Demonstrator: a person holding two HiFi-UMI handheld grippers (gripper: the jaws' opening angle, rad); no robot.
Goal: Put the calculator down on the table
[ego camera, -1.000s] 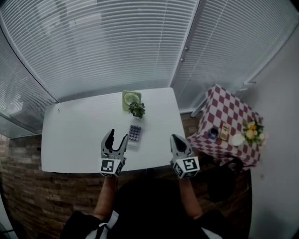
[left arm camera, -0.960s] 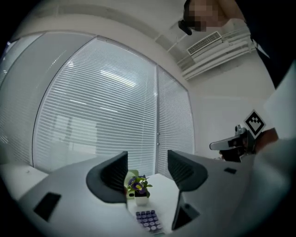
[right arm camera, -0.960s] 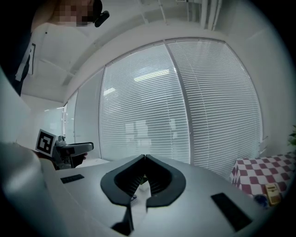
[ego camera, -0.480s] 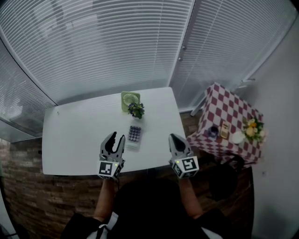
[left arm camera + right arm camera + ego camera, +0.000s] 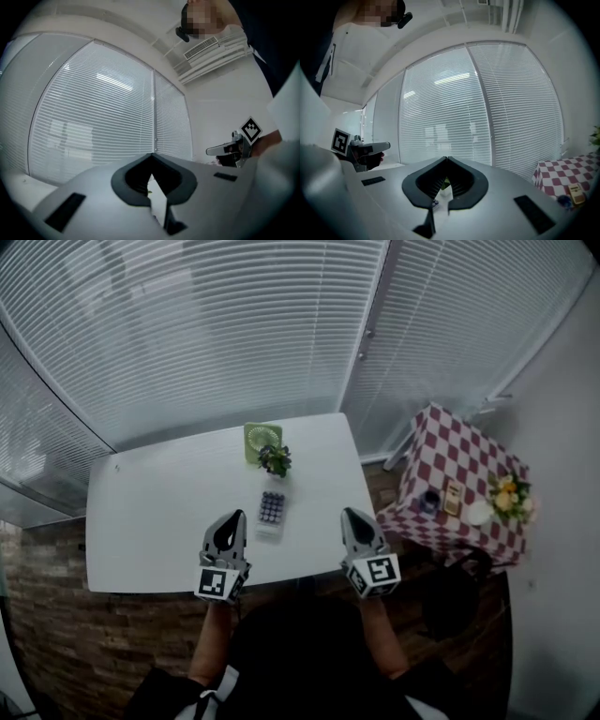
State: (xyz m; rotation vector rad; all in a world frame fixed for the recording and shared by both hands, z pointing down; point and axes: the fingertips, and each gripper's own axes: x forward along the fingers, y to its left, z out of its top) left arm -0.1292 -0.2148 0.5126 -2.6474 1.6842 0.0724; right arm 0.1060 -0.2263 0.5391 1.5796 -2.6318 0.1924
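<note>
The calculator (image 5: 271,511), grey with dark keys, lies flat on the white table (image 5: 150,512), just in front of a small plant. My left gripper (image 5: 231,519) hovers at the table's near edge, left of the calculator and apart from it. Its jaws have just been closing and now meet with nothing between them (image 5: 152,155). My right gripper (image 5: 350,516) is to the calculator's right, also shut and empty (image 5: 446,159). Each gripper view shows the other gripper off to the side.
A small potted plant (image 5: 275,460) and a green square object (image 5: 263,439) stand behind the calculator. At the right is a red-checked table (image 5: 469,479) with flowers and small items. Window blinds run behind both tables.
The left gripper's jaws went from wide open to shut, empty. The calculator stayed on the table and the right gripper kept still.
</note>
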